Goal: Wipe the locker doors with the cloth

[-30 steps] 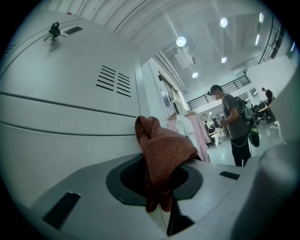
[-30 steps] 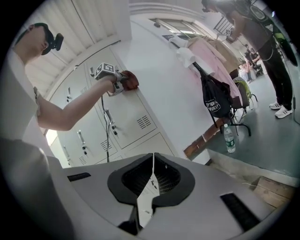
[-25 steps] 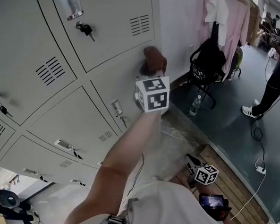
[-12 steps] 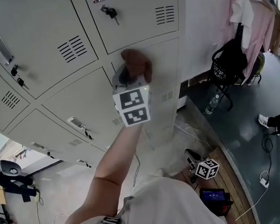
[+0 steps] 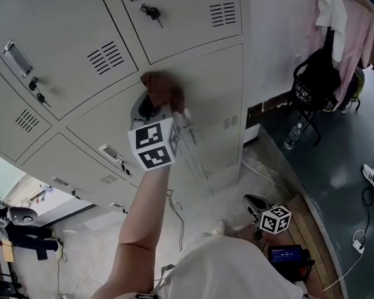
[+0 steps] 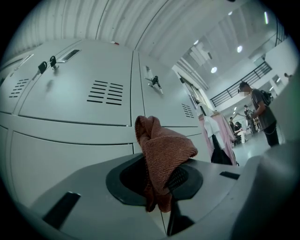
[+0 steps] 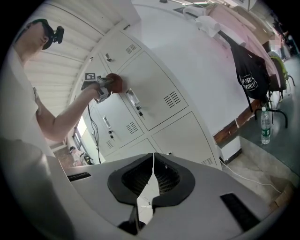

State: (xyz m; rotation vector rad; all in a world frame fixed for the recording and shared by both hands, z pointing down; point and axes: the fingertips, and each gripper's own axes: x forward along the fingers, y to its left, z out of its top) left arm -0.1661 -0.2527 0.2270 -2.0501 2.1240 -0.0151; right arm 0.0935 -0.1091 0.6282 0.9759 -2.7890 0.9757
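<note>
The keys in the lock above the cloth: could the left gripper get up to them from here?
Probably yes: the left gripper, shut on the cloth, is at the door just below the keys, and nothing stands between them.

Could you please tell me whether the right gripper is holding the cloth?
No, the right gripper has its jaws together with nothing between them; the cloth is clamped in the left gripper.

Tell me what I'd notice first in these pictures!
The brown cloth, pinched in the left claw, is held up against a grey locker door. The right claw hangs low, shut and empty. Pink clothes hang at the far right.
</note>
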